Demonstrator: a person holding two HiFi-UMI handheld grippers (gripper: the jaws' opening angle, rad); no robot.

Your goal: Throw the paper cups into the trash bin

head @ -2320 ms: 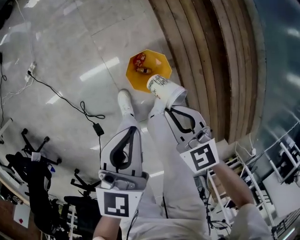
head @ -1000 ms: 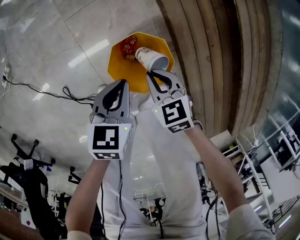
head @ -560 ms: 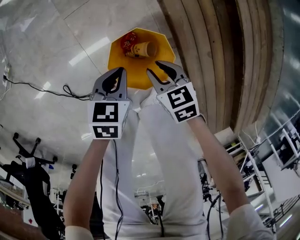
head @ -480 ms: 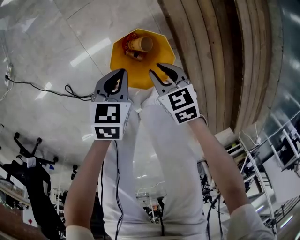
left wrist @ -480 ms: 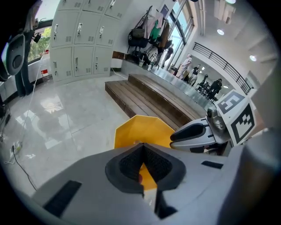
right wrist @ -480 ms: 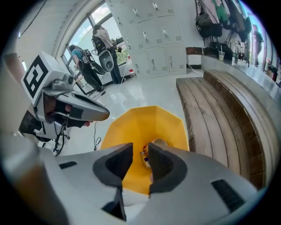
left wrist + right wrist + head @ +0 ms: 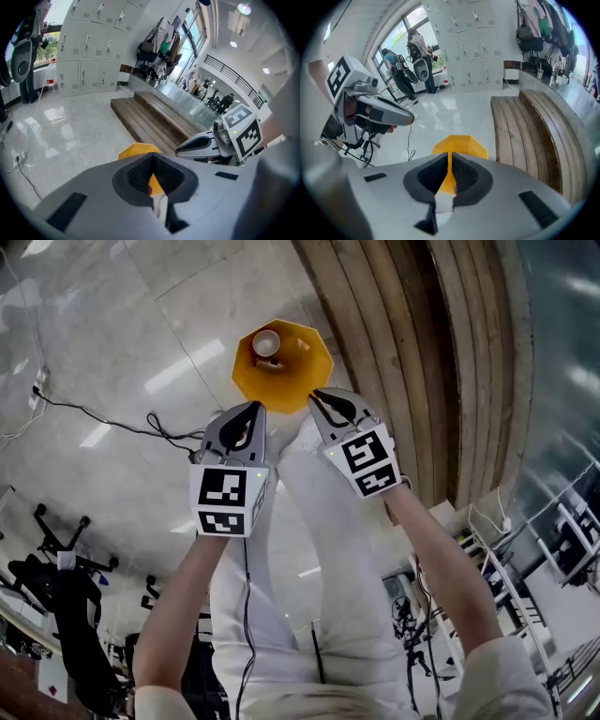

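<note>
A glossy pale tiled floor [image 7: 141,324] reflects ceiling lights. Wooden steps [image 7: 422,352] border it, and white lockers [image 7: 89,51] line the wall beside a bright window [image 7: 401,36].

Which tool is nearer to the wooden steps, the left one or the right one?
Right. The right tool, jaws closing on nothing, hangs just left of the wooden steps; the left tool is farther out over the floor, across the yellow bin from them.

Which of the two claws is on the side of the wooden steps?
The right claw, the one nearest the wooden steps; its jaws are closing with nothing between them. The left claw is on the tiled floor side.
</note>
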